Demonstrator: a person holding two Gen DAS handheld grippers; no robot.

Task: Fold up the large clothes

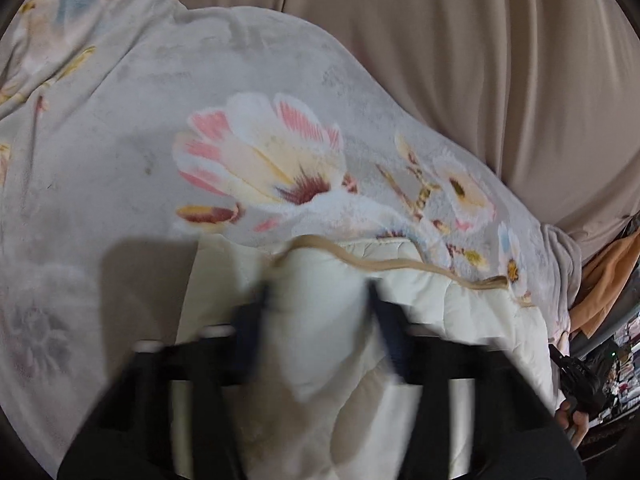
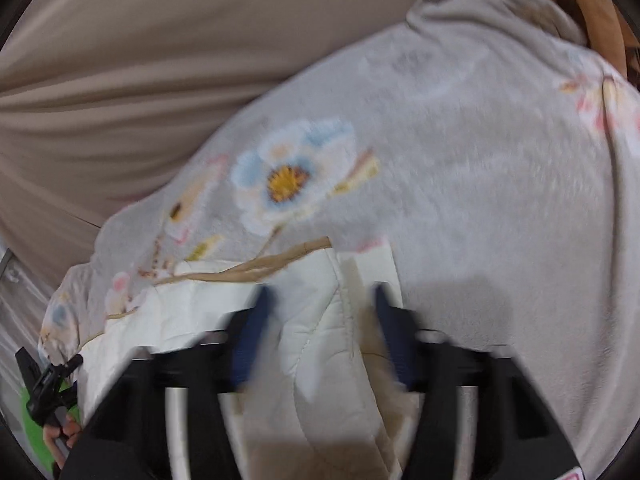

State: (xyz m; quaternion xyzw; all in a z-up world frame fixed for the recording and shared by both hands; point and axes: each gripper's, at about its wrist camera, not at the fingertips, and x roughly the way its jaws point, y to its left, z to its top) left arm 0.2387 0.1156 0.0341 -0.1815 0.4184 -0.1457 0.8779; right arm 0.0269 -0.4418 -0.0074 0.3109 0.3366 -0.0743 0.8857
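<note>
A large grey fleece blanket (image 1: 132, 128) with a flower print lies spread over a beige sheet; it also fills the right wrist view (image 2: 480, 168). Its cream quilted underside (image 1: 460, 320) is turned up along a tan piped edge (image 1: 400, 266). My left gripper (image 1: 318, 292) has its jaws apart with a bunched fold of the cream side between the blue fingers (image 1: 250, 328). My right gripper (image 2: 322, 300) also has its jaws apart around a fold of the cream underside (image 2: 316, 344). Both views are motion-blurred, so the firmness of each grip is unclear.
A beige sheet (image 1: 460, 60) covers the surface behind the blanket, also in the right wrist view (image 2: 120, 80). An orange cloth (image 1: 608, 276) lies at the right edge. The other gripper and hand show at the frame edges (image 1: 576, 392) (image 2: 44, 384).
</note>
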